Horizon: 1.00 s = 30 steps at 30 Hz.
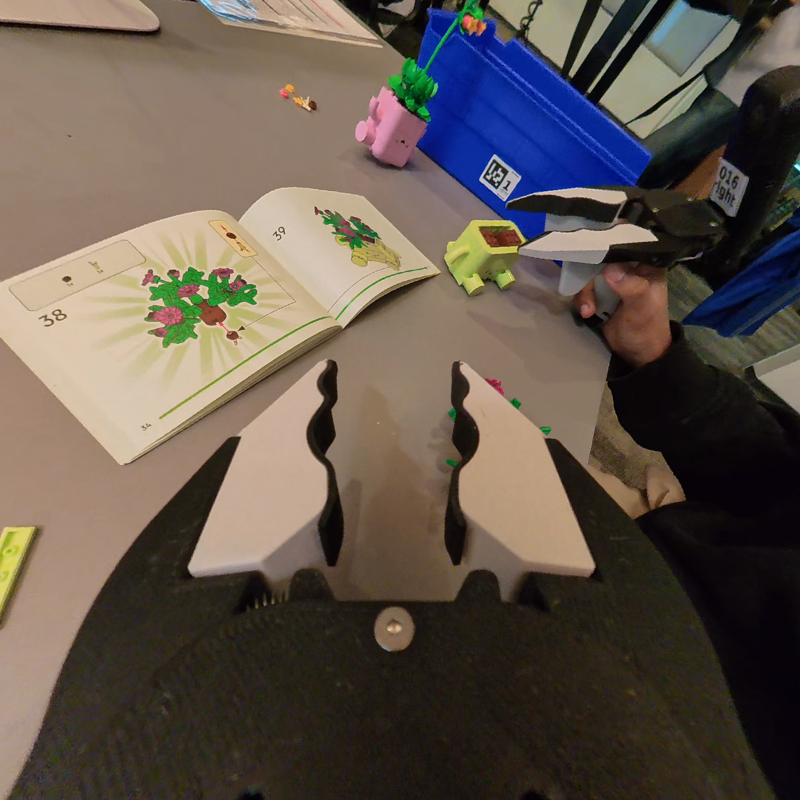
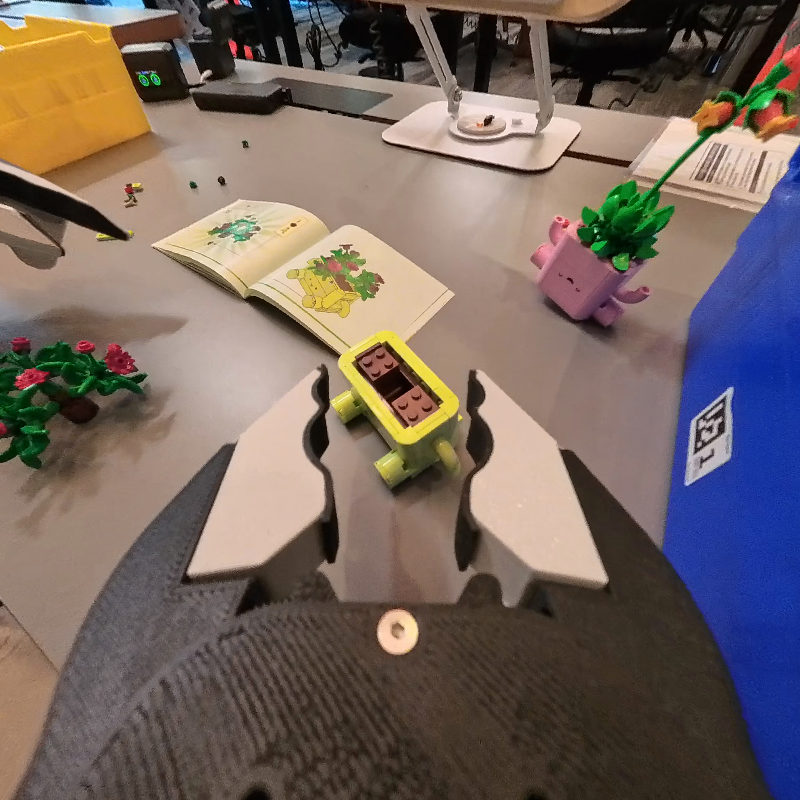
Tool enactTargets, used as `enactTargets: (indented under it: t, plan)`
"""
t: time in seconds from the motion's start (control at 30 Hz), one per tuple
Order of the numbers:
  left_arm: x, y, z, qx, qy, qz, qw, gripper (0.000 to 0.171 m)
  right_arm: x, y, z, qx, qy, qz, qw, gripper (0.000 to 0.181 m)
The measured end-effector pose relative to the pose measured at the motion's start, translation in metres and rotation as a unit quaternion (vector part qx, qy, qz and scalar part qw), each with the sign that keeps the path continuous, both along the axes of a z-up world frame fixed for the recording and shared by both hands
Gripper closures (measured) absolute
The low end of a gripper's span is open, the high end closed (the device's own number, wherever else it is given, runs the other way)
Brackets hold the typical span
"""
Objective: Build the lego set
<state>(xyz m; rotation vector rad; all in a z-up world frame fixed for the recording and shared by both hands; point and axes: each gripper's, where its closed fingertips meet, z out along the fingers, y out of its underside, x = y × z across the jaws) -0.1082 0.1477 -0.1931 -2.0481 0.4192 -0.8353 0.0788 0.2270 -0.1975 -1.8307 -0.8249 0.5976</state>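
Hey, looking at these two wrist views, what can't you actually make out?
- Flower bush: in the left wrist view the left gripper's right finger hides nearly all of it; in the right wrist view the left edge cuts it.
- Loose bits: too small to identify in either view.
- Lime plate: left wrist view, cut by the left edge.
- Right gripper: contact with the lime pot cannot be told.
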Motion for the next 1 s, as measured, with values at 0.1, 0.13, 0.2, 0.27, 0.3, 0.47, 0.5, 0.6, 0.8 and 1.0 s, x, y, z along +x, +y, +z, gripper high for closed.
enactTargets:
  t: [0.1, 0.13, 0.2, 0.27, 0.3, 0.47, 0.5, 0.6, 0.8, 1.0]
  plan:
    - [-0.001, 0.002, -0.005, 0.007, 0.003, 0.007, 1.000, 0.120, 0.000, 0.002, -0.004, -0.006, -0.012, -0.004, 1.000, 0.119]
    - [-0.001, 0.002, -0.007, 0.009, 0.004, 0.008, 1.000, 0.120, 0.000, 0.002, -0.005, -0.005, -0.018, -0.008, 1.000, 0.119]
    - [0.000, 0.003, -0.013, 0.010, 0.009, 0.010, 1.000, 0.120, -0.001, 0.003, -0.008, -0.003, -0.031, -0.010, 0.999, 0.120]
    - [0.001, 0.004, -0.017, 0.003, 0.013, 0.009, 1.000, 0.120, -0.001, 0.003, -0.010, -0.002, -0.041, -0.012, 0.999, 0.121]
    - [0.001, 0.004, -0.017, 0.004, 0.014, 0.010, 1.000, 0.120, -0.002, 0.003, -0.010, -0.001, -0.043, -0.011, 0.999, 0.121]
    - [-0.004, 0.007, -0.016, 0.000, 0.002, 0.028, 1.000, 0.122, -0.002, 0.004, -0.013, -0.007, -0.049, -0.012, 0.999, 0.122]
    - [-0.005, 0.008, -0.017, -0.004, 0.002, 0.031, 1.000, 0.122, -0.002, 0.004, -0.014, -0.010, -0.050, -0.011, 0.999, 0.122]
    - [-0.008, 0.010, -0.016, 0.000, 0.001, 0.042, 0.999, 0.131, -0.002, 0.005, -0.016, -0.014, -0.054, -0.012, 0.998, 0.123]
    - [-0.005, 0.010, -0.022, -0.011, 0.019, 0.036, 0.999, 0.133, -0.003, 0.006, -0.020, -0.030, -0.056, -0.011, 0.998, 0.123]
    - [-0.007, 0.012, -0.020, -0.018, -0.009, 0.035, 0.999, 0.133, -0.004, 0.007, -0.022, -0.042, -0.055, -0.008, 0.998, 0.126]
